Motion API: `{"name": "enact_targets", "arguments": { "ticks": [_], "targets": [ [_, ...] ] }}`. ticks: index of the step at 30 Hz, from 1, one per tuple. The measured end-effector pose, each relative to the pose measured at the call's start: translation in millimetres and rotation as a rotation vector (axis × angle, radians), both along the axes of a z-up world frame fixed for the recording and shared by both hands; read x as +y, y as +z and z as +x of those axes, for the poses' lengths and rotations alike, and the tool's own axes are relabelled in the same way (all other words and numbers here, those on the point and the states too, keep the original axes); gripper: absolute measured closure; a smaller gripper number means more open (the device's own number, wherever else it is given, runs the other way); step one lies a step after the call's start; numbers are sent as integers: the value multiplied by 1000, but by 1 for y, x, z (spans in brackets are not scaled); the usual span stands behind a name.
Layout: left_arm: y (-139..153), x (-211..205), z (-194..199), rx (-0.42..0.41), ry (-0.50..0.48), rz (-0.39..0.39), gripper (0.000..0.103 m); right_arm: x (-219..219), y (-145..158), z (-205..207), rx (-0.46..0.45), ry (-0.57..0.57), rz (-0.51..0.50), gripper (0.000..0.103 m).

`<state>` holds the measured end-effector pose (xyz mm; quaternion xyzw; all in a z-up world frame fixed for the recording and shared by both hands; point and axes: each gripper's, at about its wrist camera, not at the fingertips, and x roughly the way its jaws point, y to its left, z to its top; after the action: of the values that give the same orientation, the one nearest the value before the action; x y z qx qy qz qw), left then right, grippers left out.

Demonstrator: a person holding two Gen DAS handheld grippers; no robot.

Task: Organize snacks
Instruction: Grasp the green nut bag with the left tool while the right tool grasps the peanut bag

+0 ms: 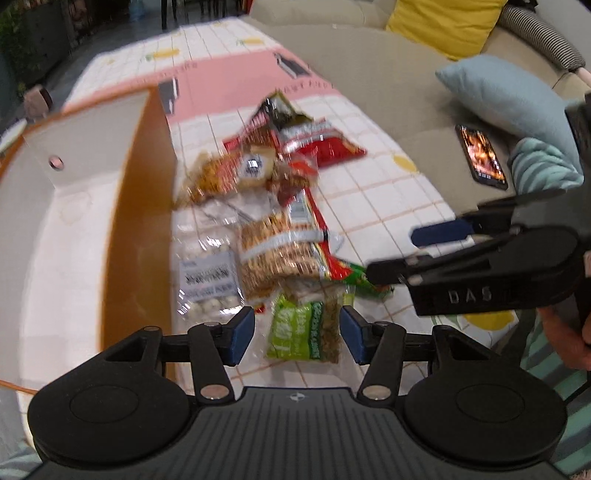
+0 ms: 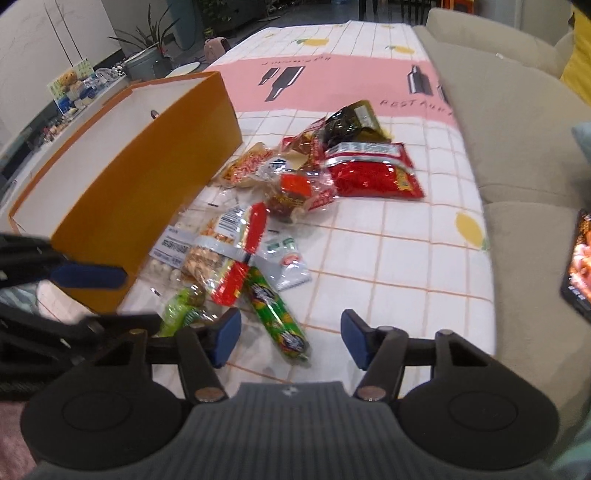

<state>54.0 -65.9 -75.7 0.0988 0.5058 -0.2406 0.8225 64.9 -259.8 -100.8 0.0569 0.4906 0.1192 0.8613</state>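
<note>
A pile of snack packets lies on the tiled cloth beside an orange box (image 1: 144, 221) with a white inside, also in the right wrist view (image 2: 122, 192). My left gripper (image 1: 297, 338) is open and empty above a green nut packet (image 1: 304, 330). Behind it lie a peanut bag (image 1: 277, 254), a white-ball bag (image 1: 207, 280) and a red packet (image 1: 325, 146). My right gripper (image 2: 290, 341) is open and empty near a green tube packet (image 2: 275, 314); it also shows in the left wrist view (image 1: 406, 254). A red packet (image 2: 373, 173) and a dark packet (image 2: 351, 122) lie farther back.
A beige sofa (image 2: 517, 147) runs along the right edge of the cloth. A phone (image 1: 480, 157) with a lit screen lies on it near a blue cushion (image 1: 509, 96) and a yellow cushion (image 1: 443, 22). Plants (image 2: 147, 44) stand at the far left.
</note>
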Motion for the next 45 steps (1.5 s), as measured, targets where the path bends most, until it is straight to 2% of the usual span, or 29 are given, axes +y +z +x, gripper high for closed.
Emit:
{"name": "enact_targets", "arguments": {
  "ticks": [5, 8, 17, 18, 21, 23, 25, 28, 35, 40, 45],
  "targets": [
    [-19, -4, 5, 61, -1, 42, 34, 15, 1, 17, -21, 45, 22, 43],
    [-26, -5, 10, 83, 10, 35, 33, 26, 0, 27, -27, 73, 36, 36],
    [-40, -9, 23, 136, 28, 18, 34, 41, -16, 49, -6, 78, 72, 36],
    [-40, -9, 23, 139, 32, 15, 34, 43, -18, 50, -4, 82, 74, 37],
    [-40, -9, 24, 145, 32, -6, 44, 47, -19, 49, -13, 98, 80, 49],
    [-39, -8, 23, 142, 36, -18, 51, 49, -18, 47, -18, 105, 82, 52],
    [-37, -7, 21, 131, 40, -27, 57, 50, -17, 44, -24, 109, 84, 64],
    [-35, -5, 19, 127, 45, -34, 60, 52, -13, 40, -44, 116, 61, 70],
    [-24, -5, 7, 95, 39, -41, 64, 48, 10, 26, -105, 125, 53, 74],
    [-14, -2, 0, 78, 60, -36, 66, 42, 29, 16, -151, 109, 46, 75],
    [4, 5, -9, 36, 93, -63, 69, 36, 49, 7, -207, 84, 29, 75]
  ]
}}
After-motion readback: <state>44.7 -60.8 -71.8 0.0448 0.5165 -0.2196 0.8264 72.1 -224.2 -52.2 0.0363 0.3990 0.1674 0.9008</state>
